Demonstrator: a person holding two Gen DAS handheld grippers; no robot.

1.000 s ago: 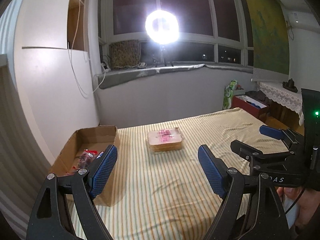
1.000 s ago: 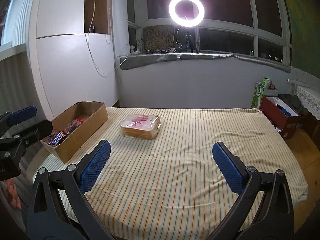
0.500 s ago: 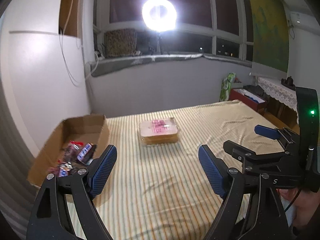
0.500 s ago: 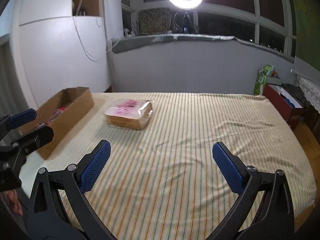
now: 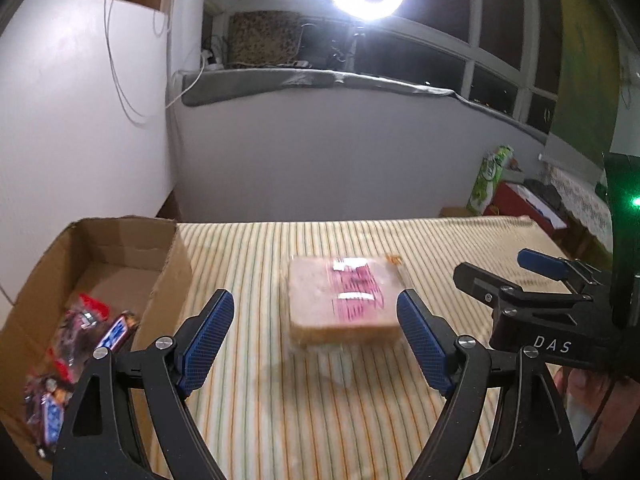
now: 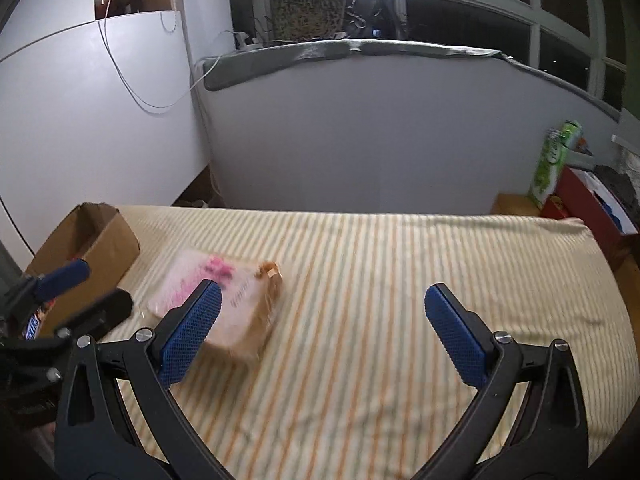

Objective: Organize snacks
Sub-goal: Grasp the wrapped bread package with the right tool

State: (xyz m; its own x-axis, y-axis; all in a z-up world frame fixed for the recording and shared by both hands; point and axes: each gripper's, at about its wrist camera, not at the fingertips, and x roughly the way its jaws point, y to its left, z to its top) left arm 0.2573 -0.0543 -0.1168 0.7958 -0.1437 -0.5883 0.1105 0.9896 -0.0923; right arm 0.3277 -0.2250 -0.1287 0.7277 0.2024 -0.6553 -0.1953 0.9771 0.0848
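Both grippers, the left gripper (image 5: 314, 338) and right gripper (image 6: 320, 334), hang released and empty above the striped bedcover (image 5: 360, 420). The clear-wrapped sliced bread loaf with pink label (image 5: 344, 302) lies mid-bed toward the left edge, beside the brown cardboard box (image 5: 168, 276) of candy bars (image 5: 80, 344). Clenching hard would likely crush the soft loaf; slick wrap may slip.

bread pack (image 5: 344, 300): 1 | cardboard box (image 5: 168, 276): 1 | claws: 2
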